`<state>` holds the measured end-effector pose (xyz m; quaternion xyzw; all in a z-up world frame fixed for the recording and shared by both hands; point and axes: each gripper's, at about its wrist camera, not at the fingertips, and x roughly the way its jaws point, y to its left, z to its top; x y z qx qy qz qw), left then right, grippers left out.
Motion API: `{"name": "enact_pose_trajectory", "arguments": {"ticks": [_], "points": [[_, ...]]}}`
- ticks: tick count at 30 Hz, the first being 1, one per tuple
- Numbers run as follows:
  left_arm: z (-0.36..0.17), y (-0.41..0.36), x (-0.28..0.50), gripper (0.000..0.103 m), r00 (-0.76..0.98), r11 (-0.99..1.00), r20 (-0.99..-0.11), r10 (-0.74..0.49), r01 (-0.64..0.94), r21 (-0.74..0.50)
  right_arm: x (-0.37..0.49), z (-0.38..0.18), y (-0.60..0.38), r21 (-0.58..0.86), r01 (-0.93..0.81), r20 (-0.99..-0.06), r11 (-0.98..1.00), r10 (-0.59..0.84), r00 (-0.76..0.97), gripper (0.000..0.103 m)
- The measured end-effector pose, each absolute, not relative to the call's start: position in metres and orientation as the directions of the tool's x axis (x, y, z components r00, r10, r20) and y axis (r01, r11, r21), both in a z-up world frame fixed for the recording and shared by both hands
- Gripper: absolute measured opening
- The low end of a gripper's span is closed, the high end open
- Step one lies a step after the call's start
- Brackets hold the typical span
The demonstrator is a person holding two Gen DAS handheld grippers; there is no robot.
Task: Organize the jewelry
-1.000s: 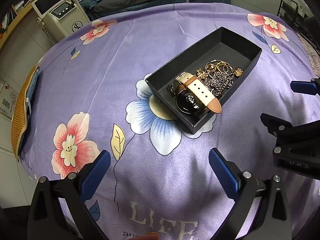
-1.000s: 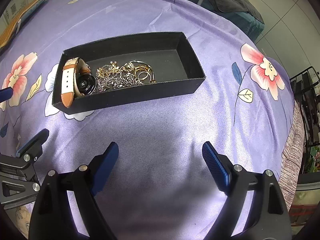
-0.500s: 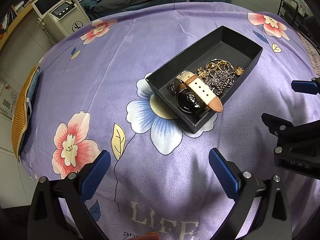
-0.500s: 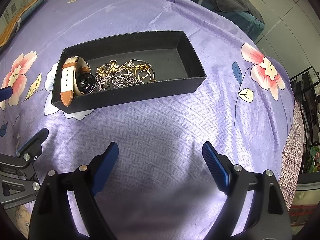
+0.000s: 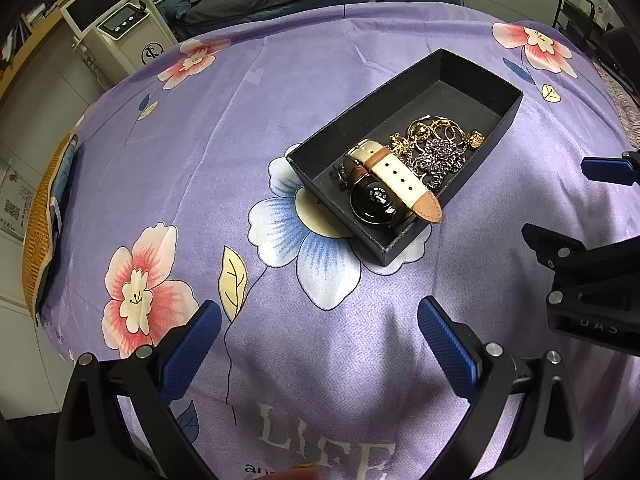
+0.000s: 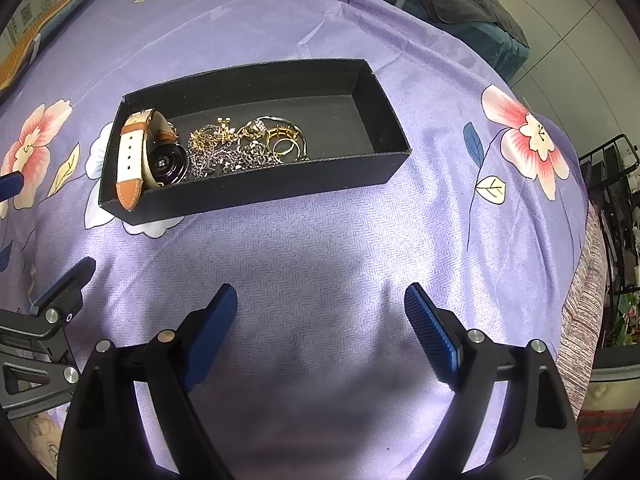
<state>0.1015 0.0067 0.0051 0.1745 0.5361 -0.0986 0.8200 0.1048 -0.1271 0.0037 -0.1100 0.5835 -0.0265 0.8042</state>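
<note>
Jewelry is gathered in a black box (image 6: 256, 184) laid on a purple floral cloth (image 6: 320, 248). A watch (image 6: 160, 156) with a cream and tan strap is seen at one end of the box, its strap tip over the rim, with tangled chains and gold rings (image 6: 248, 148) just beside it. The left gripper (image 5: 318, 334) and right gripper (image 6: 320, 316) are held spread above bare cloth, nothing pinched.

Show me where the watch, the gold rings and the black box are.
watch (image 6: 171, 163), right wrist view, on its dark face.
gold rings (image 6: 285, 141), right wrist view, on one ring's band.
black box (image 5: 416, 76), left wrist view, on its far long wall.
</note>
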Motion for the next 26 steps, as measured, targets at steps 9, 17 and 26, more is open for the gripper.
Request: {"name": "enact_pose_trajectory", "arguments": {"ticks": [9,17,26], "points": [[0.0035,0.0062,0.1026,0.097,0.395,0.921,-0.919,0.016,0.352,0.167,0.106,0.0074,-0.1253,-0.216,-0.09,-0.928,0.972,-0.176,0.328,0.085],[0.0043,0.0052,0.1019,0.097,0.411,0.919,-0.912,0.015,0.354,0.175,0.108,0.0069,-0.1241,-0.223,-0.094,-0.927,0.97,-0.181,0.329,0.085],[0.0024,0.0061,0.1018,0.097,0.403,0.919,-0.915,0.022,0.352,0.177,0.1085,0.0077,-0.1217,-0.225,-0.1,-0.927,0.969,-0.181,0.33,0.085]]}}
